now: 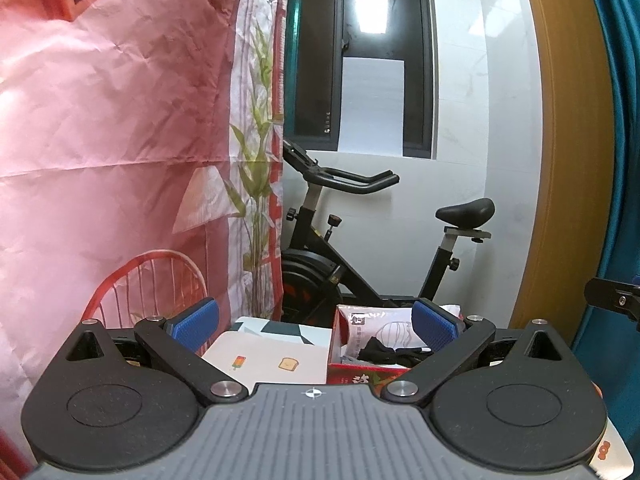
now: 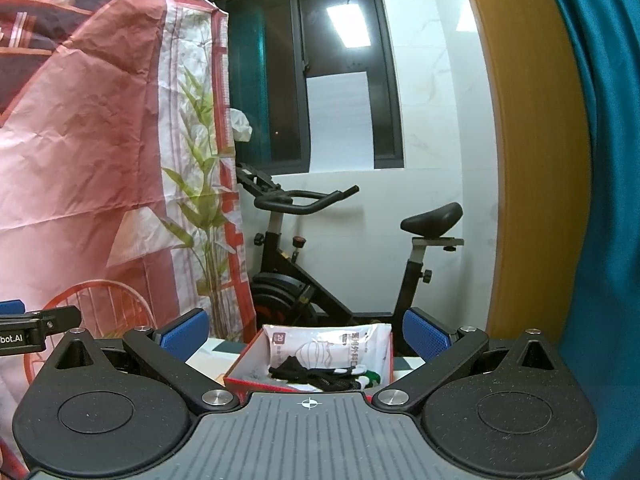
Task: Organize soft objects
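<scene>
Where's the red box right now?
The red box sits low and central in the right wrist view, ahead of the open right gripper, holding a mask packet.

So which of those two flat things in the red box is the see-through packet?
The white mask packet leaning upright at the back of the red box; the black fabric item lies crumpled before it.

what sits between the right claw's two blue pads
In the right wrist view, the open red box holding a mask packet and black fabric.

Right gripper [image 2: 306, 334] fingers spread (nothing held) over red box [image 2: 248, 364].
</scene>
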The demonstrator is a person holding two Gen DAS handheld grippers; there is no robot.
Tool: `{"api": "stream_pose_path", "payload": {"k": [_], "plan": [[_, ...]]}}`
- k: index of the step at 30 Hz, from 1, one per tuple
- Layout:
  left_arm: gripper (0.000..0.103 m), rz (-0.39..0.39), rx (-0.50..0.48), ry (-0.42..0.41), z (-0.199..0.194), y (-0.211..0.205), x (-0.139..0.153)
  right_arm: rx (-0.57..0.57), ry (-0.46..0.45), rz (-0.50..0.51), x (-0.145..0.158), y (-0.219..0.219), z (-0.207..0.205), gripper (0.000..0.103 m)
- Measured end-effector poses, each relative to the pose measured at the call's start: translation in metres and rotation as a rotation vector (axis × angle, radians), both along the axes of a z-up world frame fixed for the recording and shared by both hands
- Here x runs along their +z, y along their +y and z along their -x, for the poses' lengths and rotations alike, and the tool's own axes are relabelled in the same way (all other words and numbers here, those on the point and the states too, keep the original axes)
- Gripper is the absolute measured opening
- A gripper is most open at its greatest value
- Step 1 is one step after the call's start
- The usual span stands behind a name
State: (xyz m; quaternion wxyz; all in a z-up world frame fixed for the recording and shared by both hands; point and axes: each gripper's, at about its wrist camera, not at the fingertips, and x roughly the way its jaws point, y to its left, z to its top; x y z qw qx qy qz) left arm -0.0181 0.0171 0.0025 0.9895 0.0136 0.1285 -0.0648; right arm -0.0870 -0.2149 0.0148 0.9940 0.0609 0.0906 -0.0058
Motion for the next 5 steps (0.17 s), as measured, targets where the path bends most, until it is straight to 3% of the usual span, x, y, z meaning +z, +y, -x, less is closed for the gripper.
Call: {"api": "stream_pose_path", "payload": {"k": [5], "plan": [[0.103,-0.002,0.001,-0.001,0.0019,-0.0004,0.0002,-0.002,0.005,0.000,-0.0009,-0.0002,-0.0009,0.103]]}}
